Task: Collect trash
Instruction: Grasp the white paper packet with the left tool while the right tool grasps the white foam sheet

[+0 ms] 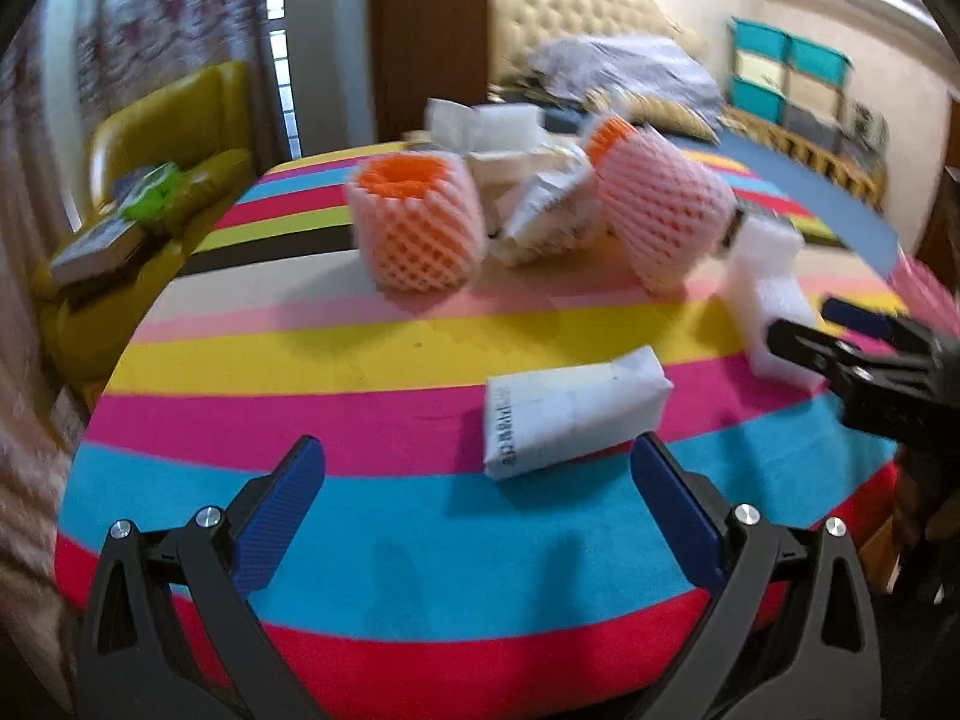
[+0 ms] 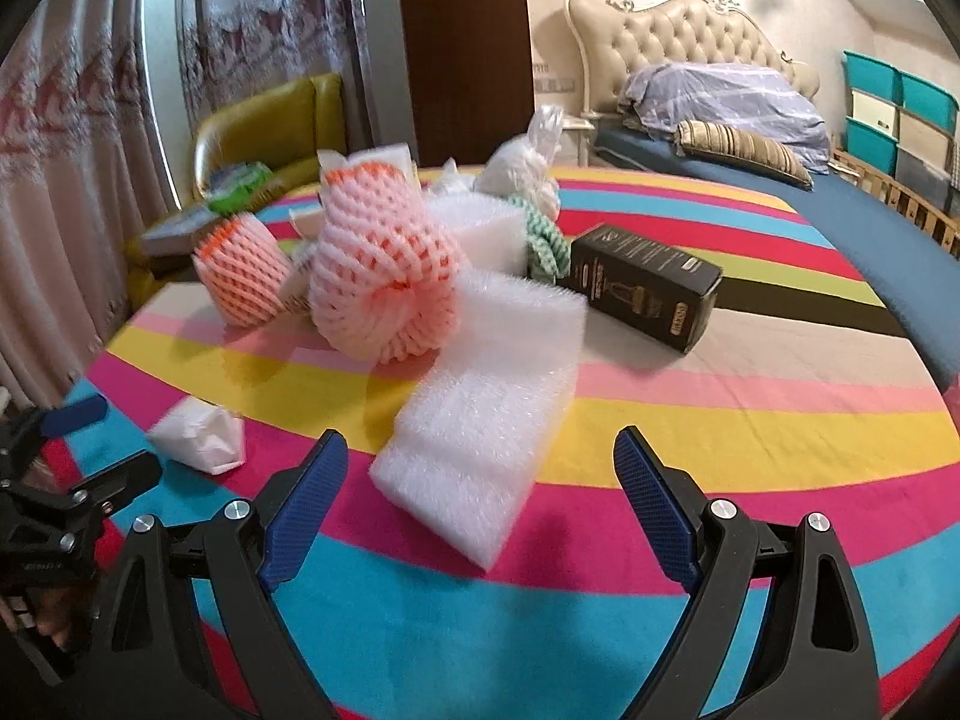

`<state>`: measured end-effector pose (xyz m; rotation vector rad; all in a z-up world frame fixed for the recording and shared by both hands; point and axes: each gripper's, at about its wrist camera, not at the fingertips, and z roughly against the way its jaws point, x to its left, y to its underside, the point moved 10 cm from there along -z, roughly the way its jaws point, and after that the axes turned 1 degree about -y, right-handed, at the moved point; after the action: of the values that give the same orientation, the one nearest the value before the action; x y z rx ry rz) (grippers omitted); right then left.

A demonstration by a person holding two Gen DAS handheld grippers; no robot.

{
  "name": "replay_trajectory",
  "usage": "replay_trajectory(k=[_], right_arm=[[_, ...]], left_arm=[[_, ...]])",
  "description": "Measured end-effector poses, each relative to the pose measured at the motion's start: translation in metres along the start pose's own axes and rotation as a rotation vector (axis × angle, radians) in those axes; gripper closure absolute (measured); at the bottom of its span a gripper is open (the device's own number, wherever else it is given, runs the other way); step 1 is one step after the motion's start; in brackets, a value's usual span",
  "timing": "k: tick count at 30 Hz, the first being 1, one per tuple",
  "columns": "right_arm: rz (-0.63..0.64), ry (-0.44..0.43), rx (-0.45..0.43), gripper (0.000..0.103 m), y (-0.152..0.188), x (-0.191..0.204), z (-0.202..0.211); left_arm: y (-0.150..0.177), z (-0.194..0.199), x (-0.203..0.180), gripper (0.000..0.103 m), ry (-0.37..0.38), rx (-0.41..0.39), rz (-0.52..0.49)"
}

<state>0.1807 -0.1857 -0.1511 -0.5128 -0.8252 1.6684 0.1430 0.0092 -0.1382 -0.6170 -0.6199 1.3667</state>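
Foam block (image 2: 486,420) before wide left hand-held gripper (image 1: 477,480), right hand-held gripper (image 2: 480,468) wide, black box (image 2: 645,294) closed

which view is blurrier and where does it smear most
Left wrist view is blurrier: the foam nets, bed and shelves smear, while the left tool stays sharp. Right wrist view is crisper, soft only on the white foam block; both bend edges fisheye-style.

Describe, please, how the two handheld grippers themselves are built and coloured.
The left gripper and the right gripper look alike: two matte black plastic arms with triangular cut-outs, joined by silver round-headed bolts. Each arm ends in a flat blue pad with a fine ribbed texture. No cables or sleeves show.
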Motion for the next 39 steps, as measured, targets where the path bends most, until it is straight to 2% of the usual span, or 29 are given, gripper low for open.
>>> replay_trajectory(k=[5,7,8,11,13,14,16,17,20,21,22,24,25,32,33,34,35,39], right_arm=[[0.004,0.027,0.059,0.019,0.003,-0.002,-0.013],[-0.02,0.017,0.077,0.028,0.006,-0.009,-0.013],[-0.03,0.006,0.078,0.029,0.007,-0.011,-0.012],[-0.038,0.024,0.064,0.039,0.008,-0.023,-0.005],[-0.053,0.044,0.052,0.046,0.009,-0.036,0.001],[-0.065,0.049,0.05,0.046,0.01,-0.043,0.003],[-0.088,0.05,0.046,0.046,0.012,-0.051,0.005],[-0.097,0.052,0.045,0.046,0.012,-0.055,0.006],[-0.121,0.034,0.046,0.044,0.012,-0.059,0.006],[-0.119,0.026,0.048,0.039,0.01,-0.058,0.005],[-0.109,0.022,0.048,0.033,0.008,-0.056,0.006],[-0.07,0.016,0.044,0.027,0.004,-0.05,0.006],[-0.053,0.015,0.046,0.027,0.001,-0.047,0.006],[0.015,0.025,0.091,0.025,-0.004,-0.042,-0.012],[0.031,0.033,0.091,0.026,-0.004,-0.042,-0.013],[0.04,0.035,0.082,0.043,-0.004,-0.041,-0.012],[0.053,0.049,0.07,0.048,-0.005,-0.042,-0.01],[0.04,0.025,0.027,0.052,-0.003,-0.044,0.0]], left_arm=[[-0.004,-0.019,-0.019,0.005,0.03,0.038,-0.124],[-0.011,-0.025,-0.026,0.005,0.029,0.038,-0.16],[-0.015,-0.029,-0.029,0.005,0.028,0.036,-0.179],[-0.022,-0.039,-0.038,0.005,0.034,0.049,-0.231],[-0.022,-0.045,-0.045,0.014,0.057,0.062,-0.257],[-0.024,-0.046,-0.048,0.018,0.078,0.069,-0.255],[-0.023,-0.045,-0.055,0.033,0.121,0.083,-0.253],[-0.023,-0.045,-0.058,0.035,0.137,0.089,-0.25],[-0.021,-0.044,-0.062,0.035,0.168,0.097,-0.241],[-0.021,-0.043,-0.061,0.034,0.167,0.091,-0.238],[-0.02,-0.039,-0.061,0.03,0.167,0.084,-0.237],[-0.016,-0.034,-0.057,0.019,0.165,0.073,-0.241],[-0.015,-0.03,-0.055,0.017,0.156,0.065,-0.243],[0.001,-0.032,-0.046,0.019,0.17,0.093,-0.203],[0.0,-0.033,-0.046,0.03,0.189,0.097,-0.189],[-0.002,-0.032,-0.048,0.035,0.211,0.094,-0.173],[-0.004,-0.031,-0.048,0.035,0.207,0.092,-0.169],[-0.007,-0.031,-0.054,0.036,0.223,0.077,-0.158]])
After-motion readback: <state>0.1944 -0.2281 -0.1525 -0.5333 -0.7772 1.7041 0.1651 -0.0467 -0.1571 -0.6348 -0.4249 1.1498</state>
